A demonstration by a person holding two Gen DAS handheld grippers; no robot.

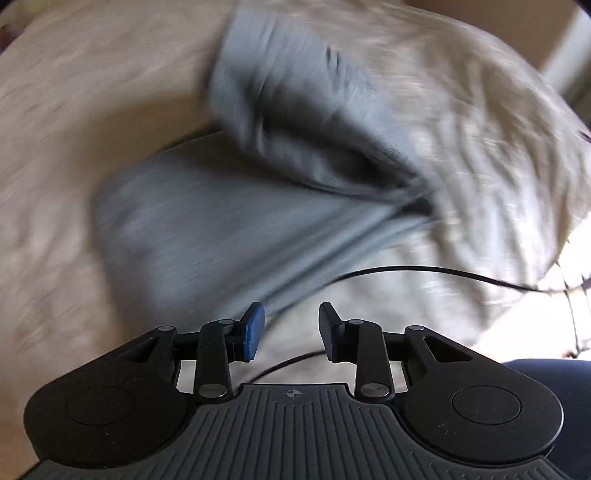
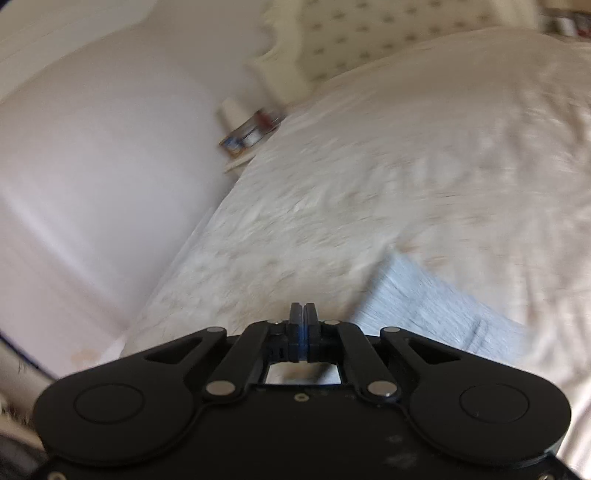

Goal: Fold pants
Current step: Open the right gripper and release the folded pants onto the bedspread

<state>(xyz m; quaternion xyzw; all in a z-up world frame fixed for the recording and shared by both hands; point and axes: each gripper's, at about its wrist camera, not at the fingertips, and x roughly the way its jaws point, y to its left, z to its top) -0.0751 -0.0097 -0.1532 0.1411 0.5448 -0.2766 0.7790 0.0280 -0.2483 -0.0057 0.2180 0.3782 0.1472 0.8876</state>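
The grey pants (image 1: 229, 229) lie on a cream bedspread (image 1: 74, 147), with one part folded over and bunched toward the upper right. My left gripper (image 1: 291, 328) is open and empty, hovering just in front of the near edge of the pants. The view is motion-blurred. In the right wrist view my right gripper (image 2: 303, 332) is shut with nothing between its pads, above the bedspread (image 2: 406, 166). A corner of the grey pants (image 2: 424, 306) lies just to its right.
A thin black cable (image 1: 424, 271) runs across the bed in front of the left gripper. The bed's left edge (image 2: 177, 266) drops beside a white wall or door (image 2: 92, 166). A nightstand with small items (image 2: 251, 133) and a patterned headboard (image 2: 369, 33) lie beyond.
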